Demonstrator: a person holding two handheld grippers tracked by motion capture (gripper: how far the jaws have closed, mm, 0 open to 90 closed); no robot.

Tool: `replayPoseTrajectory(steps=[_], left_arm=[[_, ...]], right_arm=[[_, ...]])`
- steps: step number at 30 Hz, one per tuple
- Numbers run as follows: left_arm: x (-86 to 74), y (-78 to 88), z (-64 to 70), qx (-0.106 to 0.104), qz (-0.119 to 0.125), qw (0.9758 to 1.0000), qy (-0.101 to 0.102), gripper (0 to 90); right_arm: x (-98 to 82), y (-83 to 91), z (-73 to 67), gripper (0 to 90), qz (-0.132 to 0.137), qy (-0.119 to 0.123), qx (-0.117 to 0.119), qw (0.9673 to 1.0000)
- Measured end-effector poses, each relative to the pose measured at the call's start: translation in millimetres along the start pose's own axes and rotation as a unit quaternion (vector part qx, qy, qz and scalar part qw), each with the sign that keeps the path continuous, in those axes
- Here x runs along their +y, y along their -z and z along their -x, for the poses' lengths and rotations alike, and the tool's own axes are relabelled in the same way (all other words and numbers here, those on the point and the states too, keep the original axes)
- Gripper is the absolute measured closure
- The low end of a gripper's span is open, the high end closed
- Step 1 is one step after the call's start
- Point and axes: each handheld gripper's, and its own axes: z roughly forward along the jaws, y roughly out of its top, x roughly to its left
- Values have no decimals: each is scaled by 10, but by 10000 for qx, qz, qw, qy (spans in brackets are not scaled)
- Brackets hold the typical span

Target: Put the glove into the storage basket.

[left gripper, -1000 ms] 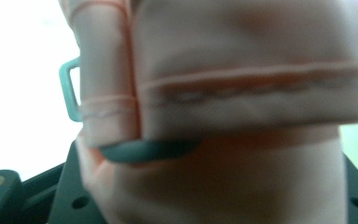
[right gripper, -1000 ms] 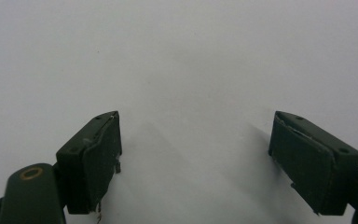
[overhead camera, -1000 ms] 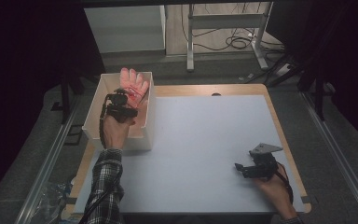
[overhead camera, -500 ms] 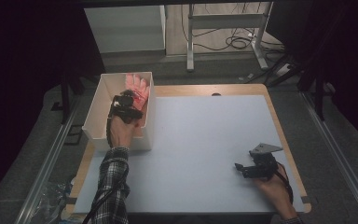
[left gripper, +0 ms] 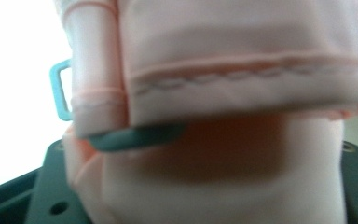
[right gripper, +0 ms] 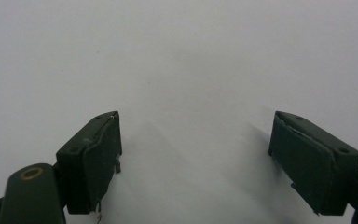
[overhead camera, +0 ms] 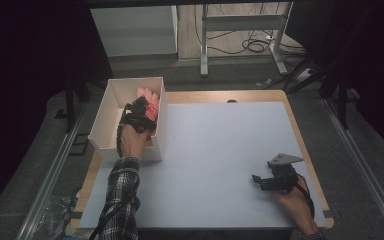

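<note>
The pink garment (overhead camera: 149,102) lies in the white box (overhead camera: 105,117) at the bench's far left corner; the left tool (overhead camera: 141,111), jaws just opening, releases it. Right tool (overhead camera: 263,181) rests wide, empty.

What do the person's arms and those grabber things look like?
Each hand holds a black tool: the left tool trails a dark cable; the right tool carries a grey three-cornered plate on top. Its two jaws are blocky and dark. The left sleeve is black-and-white plaid.

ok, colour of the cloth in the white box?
Pale pink cloth with matching stitched hems, best seen in the left gripper view; it lies in the white box.
</note>
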Motion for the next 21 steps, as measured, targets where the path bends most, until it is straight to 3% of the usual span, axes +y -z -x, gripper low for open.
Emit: replayPoseTrajectory(steps=[7, 13, 21], left_arm=[[4, 4, 15, 24, -33, 10000, -75, 158], [-9, 49, -25, -77, 12, 10000, 6, 104], [-31, 180, -64, -185, 225, 9996, -29, 61]], right_arm=[[0, -1, -1, 172, 3, -8, 3, 10000], [0, 0, -1, 173, 2, -5, 3, 10000], [0, 0, -1, 172, 1, -5, 2, 10000]])
